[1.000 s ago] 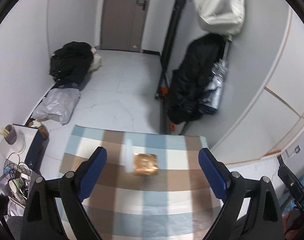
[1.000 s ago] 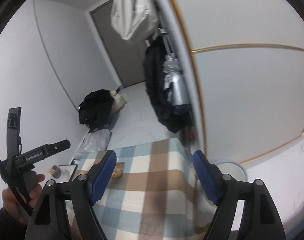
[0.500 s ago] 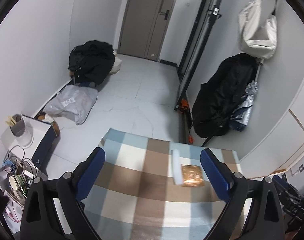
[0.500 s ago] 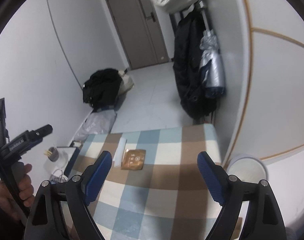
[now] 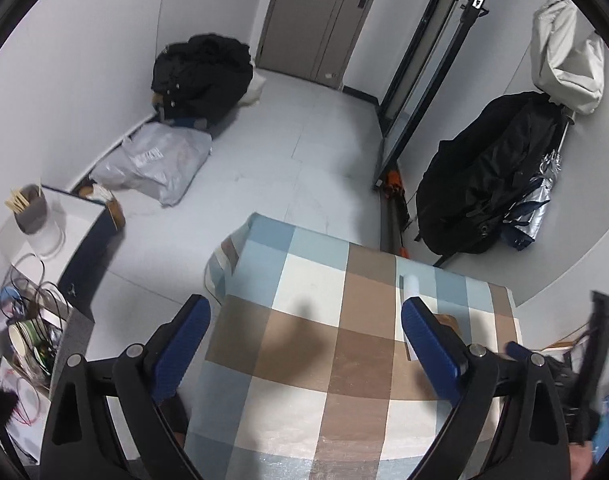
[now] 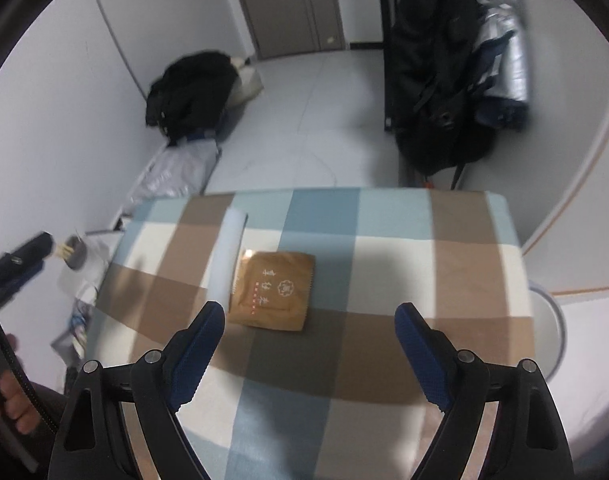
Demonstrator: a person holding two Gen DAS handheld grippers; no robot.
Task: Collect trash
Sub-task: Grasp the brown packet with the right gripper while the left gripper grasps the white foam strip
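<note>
Change since earlier frames: right gripper (image 6: 308, 340) has swung from the wall down over the table; the brown packet, once small and far, now lies just ahead of its blue fingertips. Left gripper (image 5: 304, 344) has drifted left, so the packet has slid from centre view to behind its right finger.
Right jaws: spread wide, nothing between them.
Left jaws: spread wide, holding nothing.
Brown packet (image 6: 274, 290): flat on the checkered tablecloth (image 6: 384, 248), square, printed with pale characters, nearer the right gripper's left finger.
White strip (image 6: 228, 256): lies along the packet's left edge, touching it.
White bin (image 6: 552, 332): on the floor, just past the table's right edge, only partly seen.
Left view: packet mostly hidden; white strip end (image 5: 410, 286) shows.
</note>
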